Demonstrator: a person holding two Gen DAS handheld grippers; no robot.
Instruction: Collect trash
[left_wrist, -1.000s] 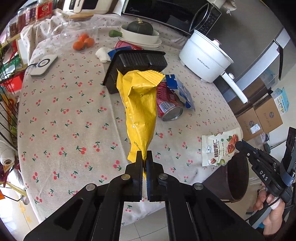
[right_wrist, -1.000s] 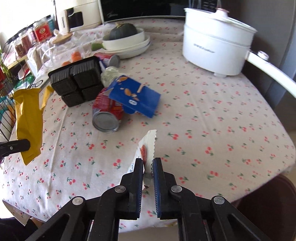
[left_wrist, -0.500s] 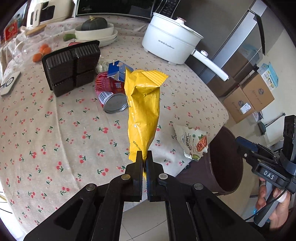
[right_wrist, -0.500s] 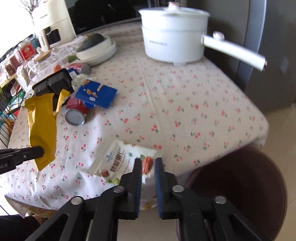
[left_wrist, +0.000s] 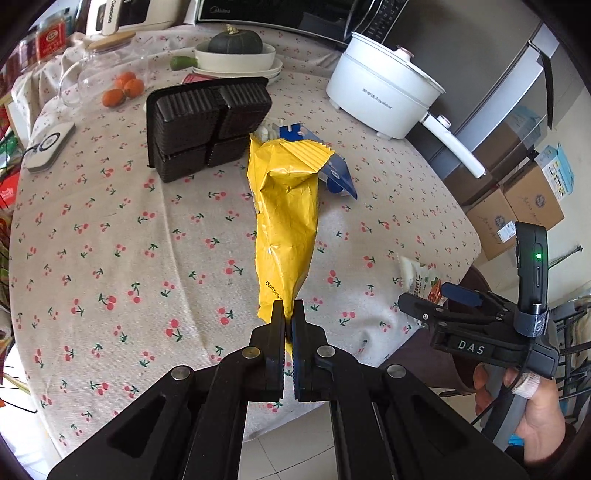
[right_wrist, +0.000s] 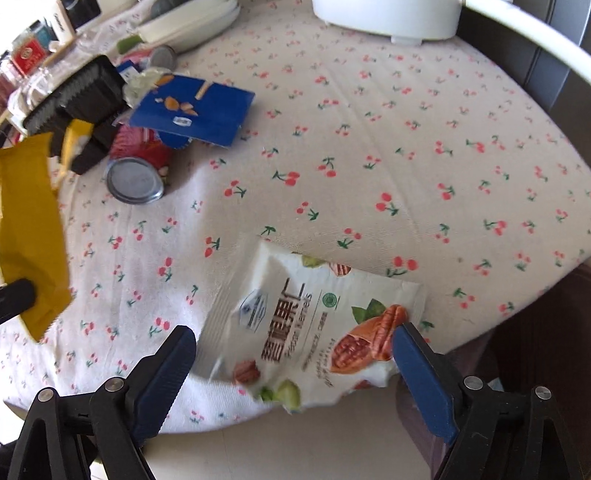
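A round table (left_wrist: 110, 229), draped in a cherry-print cloth, is seen filling most of both views; open cloth is left from its centre out to 7 o'clock in the left wrist view, while the rim at 4 o'clock is crowded. Against that rim a dark brown bin (left_wrist: 469, 373) is set, just below the cloth's edge. A white electric pot (left_wrist: 380, 96) is placed at 1 o'clock, its handle reaching past the edge, and a black ribbed tray (left_wrist: 207, 125) at 11 o'clock. A long yellow wrapper (left_wrist: 286, 218) is held clamped at its lower end by the left gripper (left_wrist: 287, 314), whose jaws are closed on it. A blue packet (right_wrist: 195, 109) and a tipped red can (right_wrist: 135, 177) are seen at 10 o'clock in the right wrist view. The right gripper (right_wrist: 291, 354) is seen with its jaws opening wide; the white nut pouch (right_wrist: 314, 321) is caught blurred between them, over the table's edge, gripped by neither pad.
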